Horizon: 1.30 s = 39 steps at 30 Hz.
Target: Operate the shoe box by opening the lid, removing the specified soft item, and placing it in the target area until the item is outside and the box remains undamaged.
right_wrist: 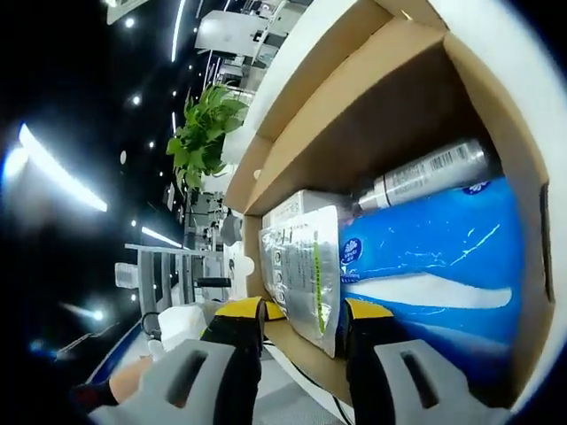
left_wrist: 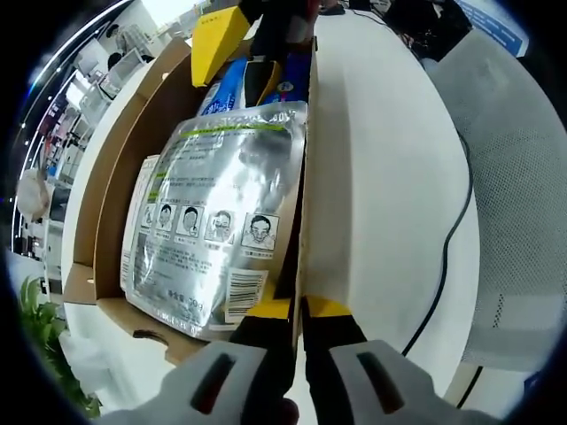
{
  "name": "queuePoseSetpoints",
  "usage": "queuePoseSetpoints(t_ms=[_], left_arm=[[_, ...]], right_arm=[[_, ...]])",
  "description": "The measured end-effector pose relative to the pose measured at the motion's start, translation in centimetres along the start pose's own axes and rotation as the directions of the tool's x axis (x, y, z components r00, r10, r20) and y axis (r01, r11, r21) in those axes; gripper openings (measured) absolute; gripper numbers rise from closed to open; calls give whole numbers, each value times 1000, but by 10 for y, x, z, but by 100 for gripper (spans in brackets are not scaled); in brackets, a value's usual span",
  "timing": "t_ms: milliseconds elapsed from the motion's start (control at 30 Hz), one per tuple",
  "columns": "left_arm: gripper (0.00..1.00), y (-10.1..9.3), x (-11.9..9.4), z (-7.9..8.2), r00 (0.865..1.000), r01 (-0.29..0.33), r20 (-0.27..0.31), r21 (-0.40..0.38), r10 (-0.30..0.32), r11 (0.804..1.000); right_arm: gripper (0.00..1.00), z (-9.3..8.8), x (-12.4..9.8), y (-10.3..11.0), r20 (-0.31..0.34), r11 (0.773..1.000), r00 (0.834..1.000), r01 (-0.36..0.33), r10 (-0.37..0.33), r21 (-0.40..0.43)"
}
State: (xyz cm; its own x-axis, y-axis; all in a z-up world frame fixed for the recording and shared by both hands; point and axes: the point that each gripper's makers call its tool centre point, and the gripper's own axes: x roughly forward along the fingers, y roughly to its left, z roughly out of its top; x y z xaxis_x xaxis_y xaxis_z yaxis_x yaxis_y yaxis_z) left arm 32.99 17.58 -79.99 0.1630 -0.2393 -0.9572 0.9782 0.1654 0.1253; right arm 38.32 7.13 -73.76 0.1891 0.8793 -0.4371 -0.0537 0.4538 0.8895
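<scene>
- White tabletop carries everything, and a black cable trails across it on the far side from the box.
- Brown cardboard shoe box sits open on it, inner walls bare; in the right gripper view the same box opens toward me.
- Inside the box, a blue soft pack lies along the bottom, with a slim silver bottle resting against it near the cardboard wall.
- A silver foil pouch printed with small face diagrams and a barcode lies on top of the other contents; in the right gripper view it is the pouch standing on edge between my right fingers.
- My right gripper has its yellow-tipped fingers spread either side of the pouch's lower edge; whether they touch the foil I cannot tell.
- My left gripper has its fingers pressed nearly together on the thin edge of the box wall just beside the pouch's barcode corner.
- A green plant stands beyond the box.
</scene>
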Motion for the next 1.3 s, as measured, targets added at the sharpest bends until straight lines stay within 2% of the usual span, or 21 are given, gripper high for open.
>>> queuePoseSetpoints(t_ms=[67,167,267,467,500,533,567,700,767,933,1067,1300], left_arm=[[2,0,0,0,1000,-1,0,0,1,1000],[2,0,0,0,1000,1,-1,1,-1,1000],[2,0,0,0,1000,1,-1,0,-1,1000],[2,0,0,0,1000,-4,0,-4,4,1000],[2,0,0,0,1000,-5,0,-5,5,1000],[2,1,0,0,1000,-6,1,-5,6,1000],[2,1,0,0,1000,-6,1,-5,6,1000],[2,1,0,0,1000,-9,2,-5,9,1000],[2,1,0,0,1000,-8,2,-6,8,1000],[2,1,0,0,1000,-6,1,-5,6,1000],[2,0,0,0,1000,-4,1,-4,4,1000],[2,-1,1,0,1000,-4,1,-3,4,1000]], right_arm=[[33,4,-1,5,13,1000,1000,-28,28,6],[29,1,-4,18,-1,996,997,-81,81,23],[27,-2,-6,40,-16,982,982,-187,187,-12],[26,10,2,59,63,969,967,-248,247,7],[23,9,4,63,73,969,967,-245,245,-8],[20,4,9,69,61,967,968,-239,244,-83],[20,1,12,72,50,968,970,-234,239,-88],[20,6,23,76,69,973,973,-216,222,-82],[20,15,26,70,105,982,976,-185,189,-47],[19,18,28,59,91,990,986,-139,142,-36],[12,21,30,44,100,996,991,-84,85,-18],[6,19,31,40,100,997,992,-74,75,-14]])
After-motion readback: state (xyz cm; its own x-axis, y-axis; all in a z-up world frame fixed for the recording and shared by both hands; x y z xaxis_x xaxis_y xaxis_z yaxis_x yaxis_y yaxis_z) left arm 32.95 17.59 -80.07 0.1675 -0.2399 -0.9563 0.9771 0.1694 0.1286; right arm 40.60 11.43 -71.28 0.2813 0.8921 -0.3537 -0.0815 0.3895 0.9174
